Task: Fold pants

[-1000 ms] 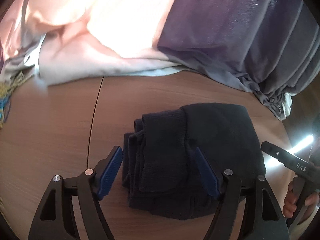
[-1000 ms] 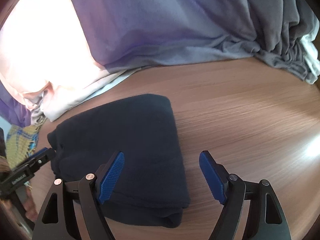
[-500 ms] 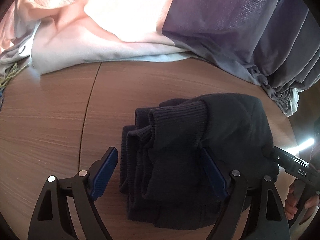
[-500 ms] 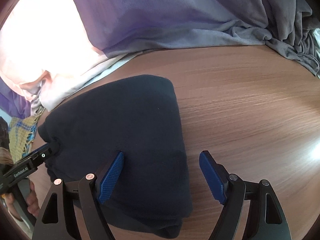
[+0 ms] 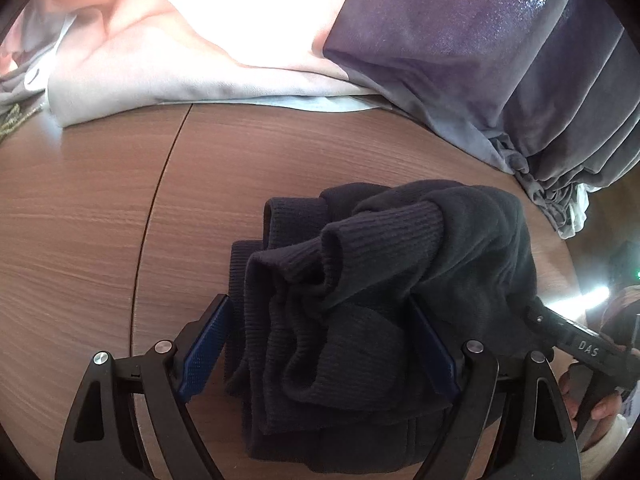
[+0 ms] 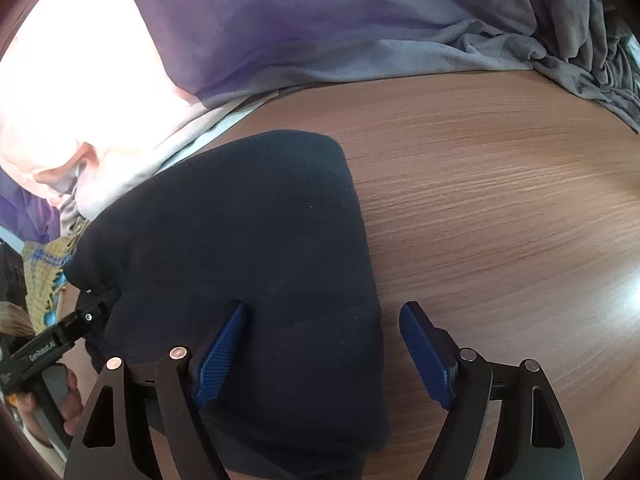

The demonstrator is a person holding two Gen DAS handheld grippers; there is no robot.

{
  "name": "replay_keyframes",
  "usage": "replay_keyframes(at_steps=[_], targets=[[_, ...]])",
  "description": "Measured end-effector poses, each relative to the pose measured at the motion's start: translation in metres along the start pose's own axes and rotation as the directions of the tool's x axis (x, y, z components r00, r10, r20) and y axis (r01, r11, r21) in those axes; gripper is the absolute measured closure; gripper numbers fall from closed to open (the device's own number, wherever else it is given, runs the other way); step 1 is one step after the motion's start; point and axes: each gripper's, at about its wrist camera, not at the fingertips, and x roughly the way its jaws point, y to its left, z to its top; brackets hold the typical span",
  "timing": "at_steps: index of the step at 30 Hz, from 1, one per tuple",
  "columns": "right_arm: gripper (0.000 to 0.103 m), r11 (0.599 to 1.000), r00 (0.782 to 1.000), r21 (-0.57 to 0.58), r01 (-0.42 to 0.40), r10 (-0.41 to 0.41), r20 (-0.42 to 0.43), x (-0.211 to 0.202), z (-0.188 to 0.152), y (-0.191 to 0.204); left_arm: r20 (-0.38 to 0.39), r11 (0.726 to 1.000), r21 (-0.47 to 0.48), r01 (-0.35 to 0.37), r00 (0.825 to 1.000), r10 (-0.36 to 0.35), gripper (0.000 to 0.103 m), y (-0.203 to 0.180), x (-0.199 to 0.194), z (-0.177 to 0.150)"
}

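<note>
- Left wrist view: folded dark pants (image 5: 360, 312) lie on the wooden table (image 5: 80, 240); left gripper (image 5: 320, 344) spread wide, straddling the bundle's ribbed cuffs.
- Right gripper (image 6: 324, 348): fingers apart over the bundle's edge.

The brown wood-grain tabletop (image 5: 80, 216) has a thin dark curved seam (image 5: 160, 184). Along its far edge lie a bright pale pink cloth (image 5: 192, 52) and a purple-grey velvet cloth (image 6: 320, 32), bunched into folds at the right. A yellow-and-blue woven fabric (image 6: 40, 268) lies at far left.
</note>
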Motion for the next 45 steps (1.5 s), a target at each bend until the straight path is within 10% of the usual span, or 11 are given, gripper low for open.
replay_keyframes(at_steps=[4, 15, 23, 45], targets=[[0.024, 1.000, 1.000, 0.011, -0.014, 0.014, -0.008, 0.006, 0.000, -0.001, 0.005, 1.000, -0.006, 0.020, 1.000, -0.020, 0.019, 0.001, 0.004, 0.000], [0.048, 0.996, 0.996, -0.002, -0.090, 0.090, -0.005, 0.006, 0.001, 0.000, 0.034, 0.997, -0.016, 0.077, 0.996, -0.077, 0.065, -0.009, -0.009, 0.001], [0.064, 0.994, 0.993, -0.042, -0.098, 0.100, 0.055, -0.013, 0.002, 0.008, 0.062, 0.994, -0.069, 0.079, 0.995, -0.075, 0.072, -0.011, -0.020, 0.001], [0.065, 0.974, 0.961, -0.172, -0.149, 0.184, 0.205, -0.097, -0.007, 0.028, 0.246, 0.999, -0.049, 0.018, 0.969, -0.006, 0.075, -0.046, -0.123, -0.021]])
